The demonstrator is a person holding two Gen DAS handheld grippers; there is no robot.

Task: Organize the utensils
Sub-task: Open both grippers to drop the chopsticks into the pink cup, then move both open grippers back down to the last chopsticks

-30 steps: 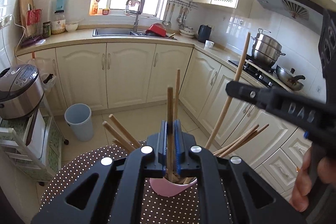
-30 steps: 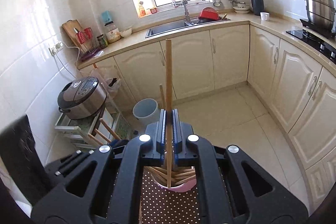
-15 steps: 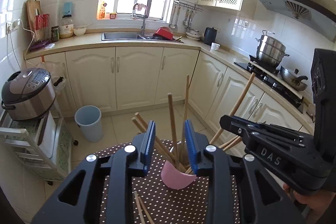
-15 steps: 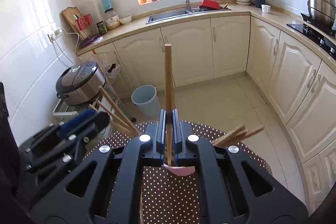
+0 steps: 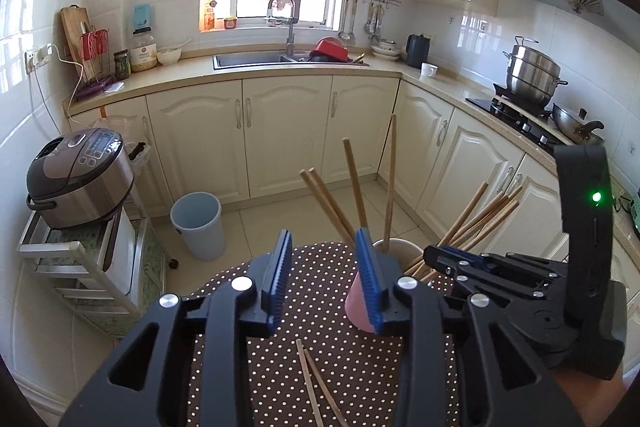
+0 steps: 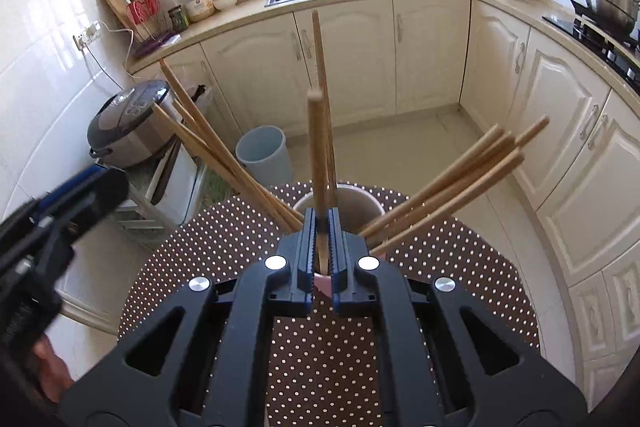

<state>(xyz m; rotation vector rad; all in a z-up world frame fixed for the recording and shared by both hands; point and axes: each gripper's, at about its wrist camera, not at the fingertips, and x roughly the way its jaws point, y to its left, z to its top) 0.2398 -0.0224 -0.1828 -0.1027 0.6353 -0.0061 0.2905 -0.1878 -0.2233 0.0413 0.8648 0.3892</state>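
A pink cup (image 5: pixel 360 311) with a pale rim (image 6: pixel 360 205) stands on the round brown dotted table (image 5: pixel 320 331). Several wooden chopsticks (image 5: pixel 476 215) fan out of the cup. My left gripper (image 5: pixel 324 247) is just left of the cup; its jaws are opening with nothing between them, and its right finger overlaps the cup. Two loose chopsticks (image 5: pixel 316 383) lie on the cloth below it. My right gripper (image 6: pixel 321 223) is shut on an upright chopstick (image 6: pixel 317 155) whose lower end is in the cup. The right gripper (image 5: pixel 500 279) also shows in the left wrist view.
A blue bin (image 5: pixel 196 223) stands on the floor beyond the table. A rice cooker (image 5: pixel 80 175) sits on a white rack at the left. Cream cabinets (image 5: pixel 280 131) line the far side, and pots (image 5: pixel 532 71) stand on the stove at the right.
My left gripper let go of its chopstick, opened and drew away to the left of the cup. My right gripper came down with its chopstick into the cup.
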